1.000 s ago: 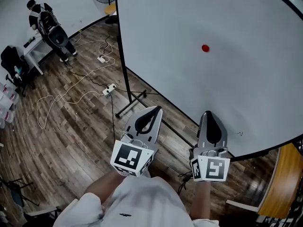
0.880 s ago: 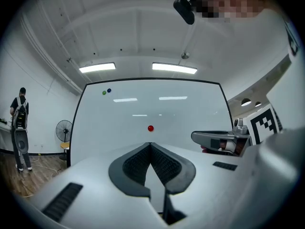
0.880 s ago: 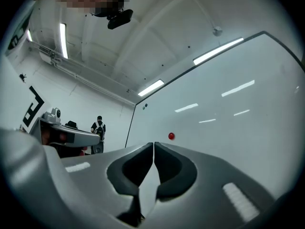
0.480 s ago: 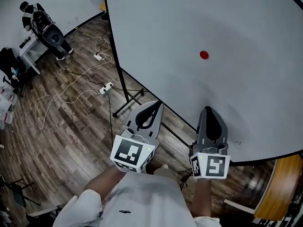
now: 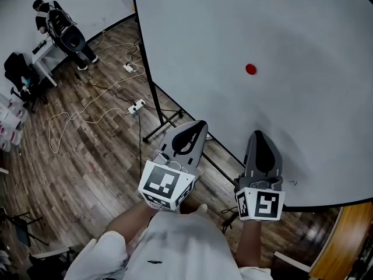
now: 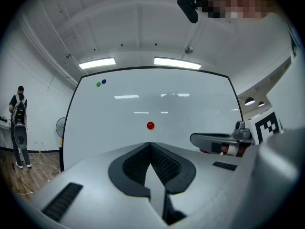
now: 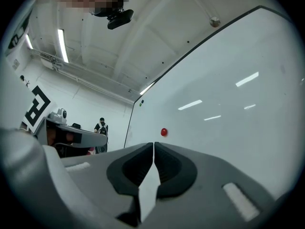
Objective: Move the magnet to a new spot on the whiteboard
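Two grippers, the left gripper (image 5: 197, 128) and the right gripper (image 5: 260, 136), were held side by side, pointing roughly level at the whiteboard (image 5: 221, 22), each with its fingers (image 6: 129, 166) pressed together on nothing. The red magnet (image 5: 250, 69) sat on the board, well ahead of both. The left gripper view showed a green magnet (image 6: 98, 84) and a blue magnet (image 6: 104, 81) near the board's top left corner, which the head view cut off.

Dark wood-plank floor (image 5: 87, 168) around a white power strip (image 5: 136, 107), with pale cables (image 5: 76, 116) looping off it. Beyond the strip, against the white wall (image 5: 17, 10), a person (image 5: 61, 28) stands by a white table (image 5: 41, 50) — a black chair (image 5: 20, 72) just beside.
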Tool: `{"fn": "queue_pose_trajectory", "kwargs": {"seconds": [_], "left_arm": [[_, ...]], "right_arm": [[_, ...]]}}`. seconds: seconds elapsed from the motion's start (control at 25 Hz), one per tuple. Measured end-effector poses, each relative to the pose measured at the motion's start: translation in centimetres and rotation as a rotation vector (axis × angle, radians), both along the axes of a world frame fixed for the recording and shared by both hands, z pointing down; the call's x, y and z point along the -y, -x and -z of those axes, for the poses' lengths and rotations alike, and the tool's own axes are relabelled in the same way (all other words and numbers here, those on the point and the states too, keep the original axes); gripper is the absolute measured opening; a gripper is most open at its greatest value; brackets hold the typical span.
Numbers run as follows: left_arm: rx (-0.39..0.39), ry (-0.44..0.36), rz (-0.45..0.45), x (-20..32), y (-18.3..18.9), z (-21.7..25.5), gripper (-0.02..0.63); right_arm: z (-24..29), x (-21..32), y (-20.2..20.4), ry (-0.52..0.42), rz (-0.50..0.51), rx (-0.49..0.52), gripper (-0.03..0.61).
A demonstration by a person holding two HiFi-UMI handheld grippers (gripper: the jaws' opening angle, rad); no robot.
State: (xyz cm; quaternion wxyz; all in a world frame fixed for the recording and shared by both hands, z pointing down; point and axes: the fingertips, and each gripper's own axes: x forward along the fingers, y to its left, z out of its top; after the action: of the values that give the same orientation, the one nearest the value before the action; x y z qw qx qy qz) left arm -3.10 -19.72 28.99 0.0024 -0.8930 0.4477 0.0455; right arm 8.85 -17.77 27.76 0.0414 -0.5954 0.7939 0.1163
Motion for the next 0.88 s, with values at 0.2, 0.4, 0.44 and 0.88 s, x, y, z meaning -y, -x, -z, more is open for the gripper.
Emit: {"fn": "queue_pose_trajectory", "kwargs": {"seconds": [0.2, 0.4, 0.44, 0.88], "left_arm": [[0.006, 0.005, -0.035, 1.1, -1.3, 0.6, 0.008], [0.005, -0.012, -0.064, 1.5, -2.4, 0.5, 0.008], [0.003, -0.015, -0.072, 1.7, -2.7, 0.6, 0.008], [-0.011, -0.045, -0.124, 4.9, -5.9, 3.2, 0.064]], "right_arm": [[0.5, 0.4, -0.5, -0.006, -0.002, 0.000, 0.005], [0.2, 0.3, -1.0, -0.011, -0.016, 0.000, 0.005], [0.1, 0.5, -1.2, -0.008, -0.019, 0.002, 0.005], [1.3, 2.0, -3.1, -0.014, -0.047, -0.004, 0.005]]}}
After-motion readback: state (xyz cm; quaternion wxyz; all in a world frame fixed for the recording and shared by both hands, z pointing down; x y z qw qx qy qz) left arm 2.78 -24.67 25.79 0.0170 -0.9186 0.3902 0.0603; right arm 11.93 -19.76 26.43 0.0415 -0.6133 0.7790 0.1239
